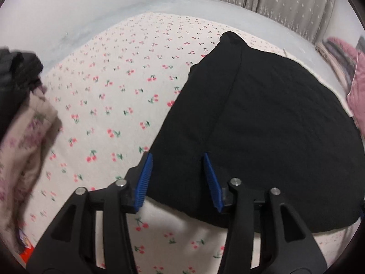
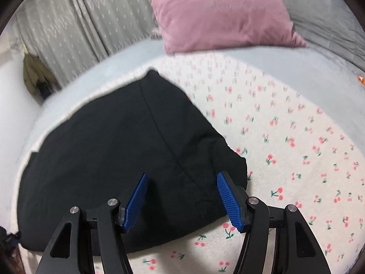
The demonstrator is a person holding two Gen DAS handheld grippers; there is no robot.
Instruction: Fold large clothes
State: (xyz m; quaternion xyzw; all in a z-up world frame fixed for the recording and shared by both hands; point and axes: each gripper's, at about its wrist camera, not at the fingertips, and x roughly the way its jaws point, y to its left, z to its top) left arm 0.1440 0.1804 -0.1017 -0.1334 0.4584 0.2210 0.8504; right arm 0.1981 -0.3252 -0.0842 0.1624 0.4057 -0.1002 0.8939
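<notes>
I see a big black piece of clothing (image 1: 262,118), made of soft, thick cloth, lying folded and flat on a white bed sheet with little red cherries (image 1: 109,105). A long seam runs down its middle, and one end comes to a narrow tip far from me.

My left gripper (image 1: 178,159) has blue ribbed pads (image 1: 143,180). Its jaws are apart, over the near edge of the black cloth. Nothing is pinched between them.

My right gripper (image 2: 181,178) is apart too, a bit wider, over the near corner of the same cloth. I cannot tell if its tips touch the cloth.

A pink soft pillow (image 2: 223,16) sits farther back on the bed.
</notes>
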